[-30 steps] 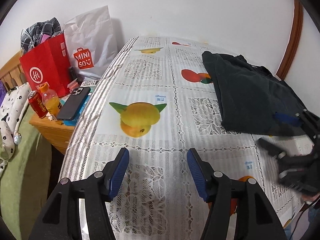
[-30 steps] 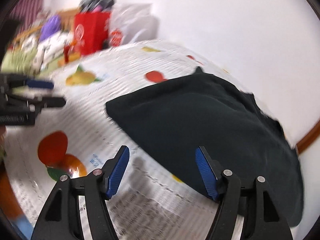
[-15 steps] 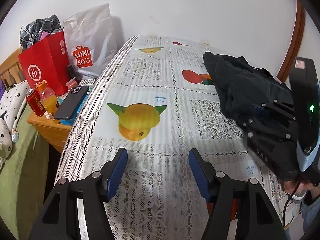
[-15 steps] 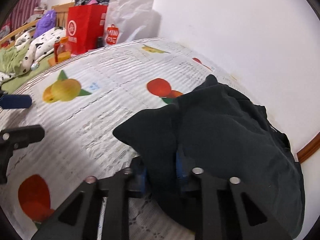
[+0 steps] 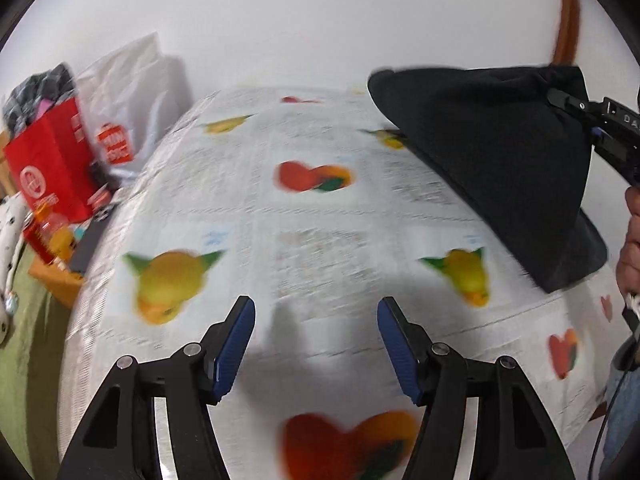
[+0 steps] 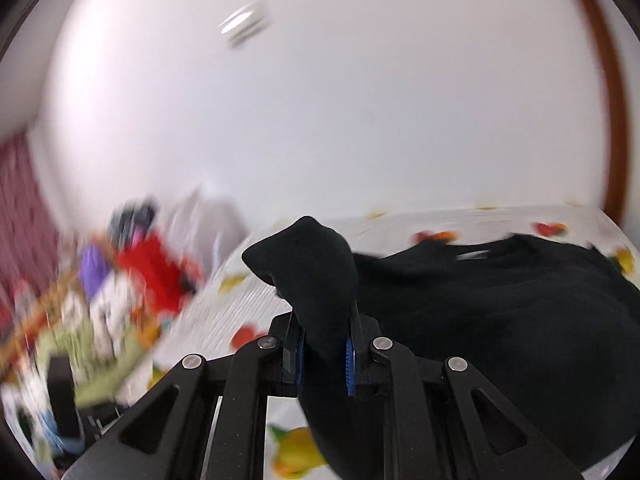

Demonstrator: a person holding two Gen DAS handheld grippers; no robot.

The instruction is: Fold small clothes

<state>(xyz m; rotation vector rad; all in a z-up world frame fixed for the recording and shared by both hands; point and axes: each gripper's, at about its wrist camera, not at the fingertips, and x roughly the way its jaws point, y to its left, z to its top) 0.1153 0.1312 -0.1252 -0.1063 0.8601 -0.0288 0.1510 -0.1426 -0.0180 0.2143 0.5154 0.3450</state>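
1. The right gripper (image 6: 323, 354) pinches a corner of the dark garment (image 6: 480, 320); its jaws have just been closing, and the blue pads (image 6: 349, 364) press on the bunched cloth from both sides
2. In the left wrist view the right gripper (image 5: 592, 128) shows at the far right edge, holding that corner lifted above the table, so the dark garment (image 5: 492, 160) hangs stretched like a tent, its lower edge down toward the tablecloth (image 5: 320, 220)
3. The left gripper (image 5: 316, 340) hovers over the near middle of the table with its jaws spread and nothing between them
4. The tablecloth is white lace printed with fruit; a yellow fruit print (image 5: 172, 280) lies left of the left gripper
5. Off the left edge of the table stand a red paper bag (image 5: 48, 168) and a white shopping bag (image 5: 128, 104) against the wall, both blurred
6. A person's hand (image 5: 630, 240) shows at the right edge of the left wrist view
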